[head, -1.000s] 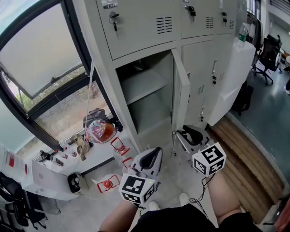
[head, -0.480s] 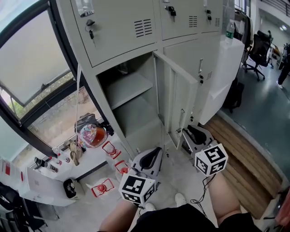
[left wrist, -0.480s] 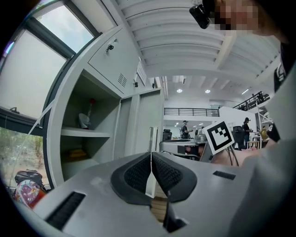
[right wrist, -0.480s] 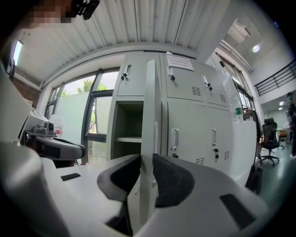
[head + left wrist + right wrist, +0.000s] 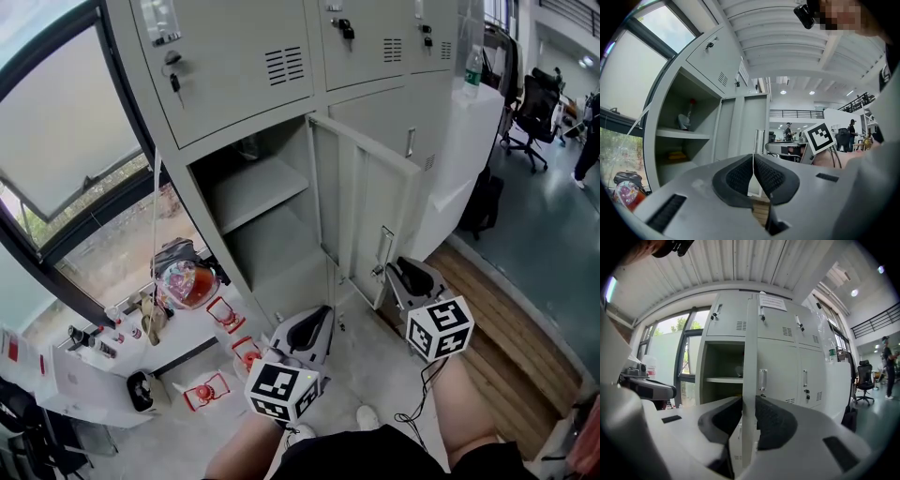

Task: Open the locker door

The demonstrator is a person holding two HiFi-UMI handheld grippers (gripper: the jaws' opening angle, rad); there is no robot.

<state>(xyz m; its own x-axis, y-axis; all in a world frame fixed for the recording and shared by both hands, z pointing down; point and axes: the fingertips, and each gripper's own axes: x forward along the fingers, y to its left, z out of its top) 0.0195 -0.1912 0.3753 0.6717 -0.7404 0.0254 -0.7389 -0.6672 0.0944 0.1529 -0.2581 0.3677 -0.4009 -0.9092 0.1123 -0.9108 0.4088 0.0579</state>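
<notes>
The grey locker door (image 5: 364,202) of the lower left compartment (image 5: 251,217) stands swung wide open, its inner face showing. My right gripper (image 5: 388,271) holds the door's free edge near the handle (image 5: 384,246). In the right gripper view the thin door edge (image 5: 750,357) runs upright between the pads of the right gripper (image 5: 749,420); the jaws have just been closing on it. My left gripper (image 5: 322,314) hangs low in front of the open compartment, and in the left gripper view the left gripper (image 5: 753,165) is shut with nothing in it.
Upper lockers (image 5: 234,56) with keys in their locks sit above. A window and a low white ledge (image 5: 112,361) with a bag and small red items lie left. A white cabinet (image 5: 469,150) and wooden flooring (image 5: 506,319) are at right, office chairs beyond.
The door has swung further open, from nearly edge-on to showing its inner face. My right gripper travelled with the door's edge. The left gripper has barely shifted.
</notes>
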